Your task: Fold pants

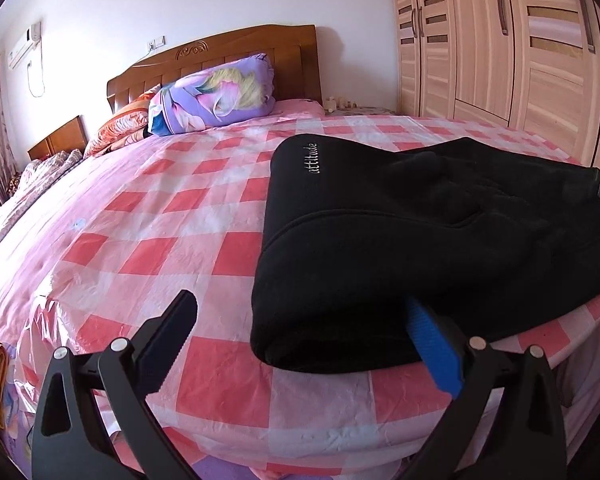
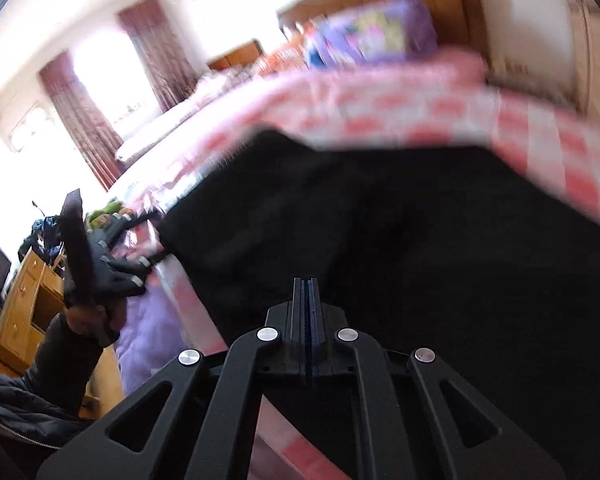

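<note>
The black pants (image 1: 400,248) lie folded in a thick stack near the front edge of the bed, white "attitude" lettering on top. My left gripper (image 1: 300,320) is open: its left finger rests over the bedspread, and its blue-padded right finger (image 1: 432,344) is tucked under the stack's near edge. In the blurred right wrist view the pants (image 2: 380,220) fill the middle. My right gripper (image 2: 308,284) is shut with nothing visible between its pads, just above the black cloth. The left gripper (image 2: 112,256) shows at the bed's left edge.
The bed has a pink and white checked cover (image 1: 160,220), pillows (image 1: 212,96) and a wooden headboard (image 1: 228,56) at the far end. A wardrobe (image 1: 500,40) stands to the right. A wooden cabinet (image 2: 24,304) stands left of the bed.
</note>
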